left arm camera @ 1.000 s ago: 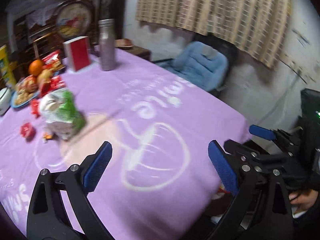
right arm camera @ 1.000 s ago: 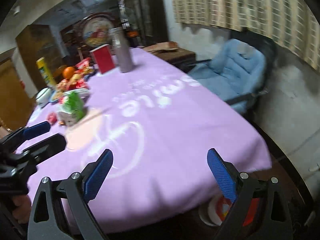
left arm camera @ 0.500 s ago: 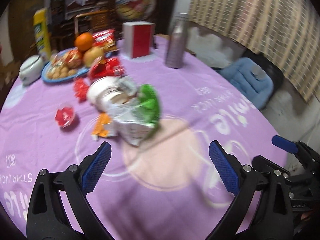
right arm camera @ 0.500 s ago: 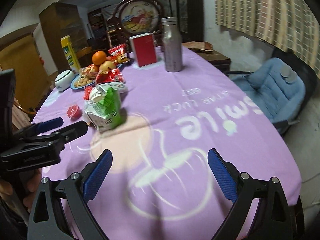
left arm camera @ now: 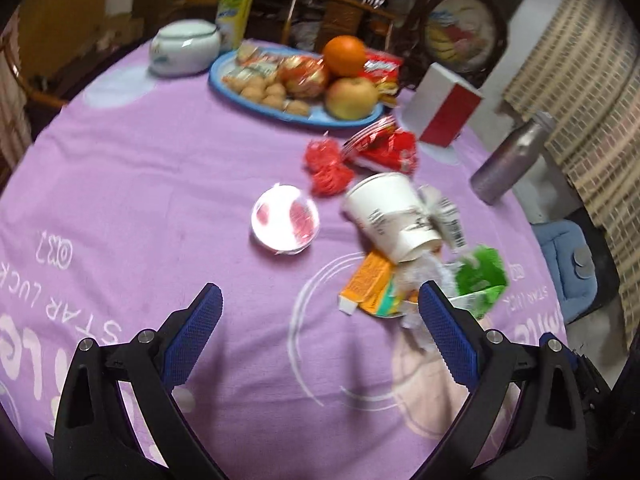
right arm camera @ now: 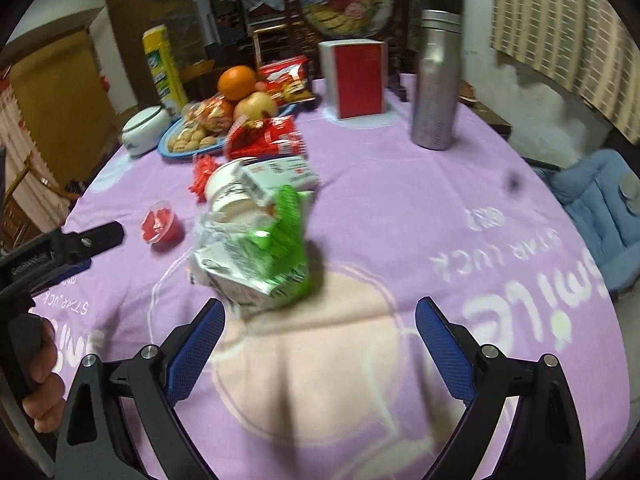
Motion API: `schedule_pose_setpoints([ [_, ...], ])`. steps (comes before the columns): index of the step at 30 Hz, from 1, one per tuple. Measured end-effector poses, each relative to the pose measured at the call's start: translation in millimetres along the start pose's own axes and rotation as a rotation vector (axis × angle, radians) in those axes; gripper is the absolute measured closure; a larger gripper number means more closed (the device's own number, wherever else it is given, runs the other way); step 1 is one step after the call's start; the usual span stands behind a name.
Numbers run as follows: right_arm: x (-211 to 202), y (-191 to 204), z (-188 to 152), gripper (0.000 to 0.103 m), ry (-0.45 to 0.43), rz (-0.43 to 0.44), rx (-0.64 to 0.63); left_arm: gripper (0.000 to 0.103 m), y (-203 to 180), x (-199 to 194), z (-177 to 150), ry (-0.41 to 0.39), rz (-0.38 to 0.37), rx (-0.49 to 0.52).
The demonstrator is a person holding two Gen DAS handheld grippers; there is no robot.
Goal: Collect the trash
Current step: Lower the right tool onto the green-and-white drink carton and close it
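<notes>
Trash lies in a heap on the purple tablecloth point(left arm camera: 160, 184): a tipped white paper cup point(left arm camera: 390, 216), a crushed green-and-white carton point(right arm camera: 260, 264), an orange carton point(left arm camera: 370, 288), red wrappers point(left arm camera: 328, 164) and a small clear cup with red bits point(left arm camera: 285, 217). My left gripper point(left arm camera: 318, 328) is open and empty, hovering just short of the heap, its right finger beside the green carton point(left arm camera: 478, 280). My right gripper point(right arm camera: 318, 332) is open and empty, just in front of the green carton. The left gripper also shows at the left edge of the right wrist view point(right arm camera: 60, 248).
A blue plate point(left arm camera: 296, 114) of fruit and snacks, a white lidded bowl point(left arm camera: 186, 46), a red-and-white box point(left arm camera: 442, 108) and a metal bottle point(right arm camera: 436, 80) stand at the far side. A blue padded chair point(right arm camera: 600, 208) is beside the table.
Both grippers have swung left and moved in over the table, toward the trash heap. The heap now sits close in front of both. Both stay open.
</notes>
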State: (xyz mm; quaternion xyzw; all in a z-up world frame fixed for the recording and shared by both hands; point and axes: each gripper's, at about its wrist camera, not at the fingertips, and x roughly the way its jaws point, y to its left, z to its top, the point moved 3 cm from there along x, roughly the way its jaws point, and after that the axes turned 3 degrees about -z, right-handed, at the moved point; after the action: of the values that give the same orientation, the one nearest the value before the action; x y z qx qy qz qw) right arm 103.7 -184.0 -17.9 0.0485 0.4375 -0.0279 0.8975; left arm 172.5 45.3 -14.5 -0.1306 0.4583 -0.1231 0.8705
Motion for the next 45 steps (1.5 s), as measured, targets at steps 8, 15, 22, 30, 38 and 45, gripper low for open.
schedule_pose_setpoints([
  [8,22.3,18.2,30.7,0.008,-0.016,-0.037,0.049,0.008,1.8,13.0,-4.6,0.040,0.041,-0.007],
  [15,43.5,12.7,38.2,0.008,0.012,-0.120,0.093,0.008,-1.8,17.2,-5.6,0.038,0.072,0.019],
  [22,30.8,1.9,26.7,0.009,0.025,-0.111,0.071,0.008,-13.5,21.9,-12.7,0.046,0.080,0.066],
  [30,24.4,-14.1,12.9,0.009,0.028,-0.206,0.008,0.008,-21.8,27.4,-17.5,0.047,0.104,0.114],
  [38,26.9,-28.7,-4.3,0.009,0.067,-0.143,0.040,0.008,-20.7,28.2,-17.6,0.055,0.090,0.099],
  [45,21.2,-43.8,-15.0,0.009,0.070,-0.116,0.080,0.008,-30.0,29.8,-22.6,0.056,0.076,0.129],
])
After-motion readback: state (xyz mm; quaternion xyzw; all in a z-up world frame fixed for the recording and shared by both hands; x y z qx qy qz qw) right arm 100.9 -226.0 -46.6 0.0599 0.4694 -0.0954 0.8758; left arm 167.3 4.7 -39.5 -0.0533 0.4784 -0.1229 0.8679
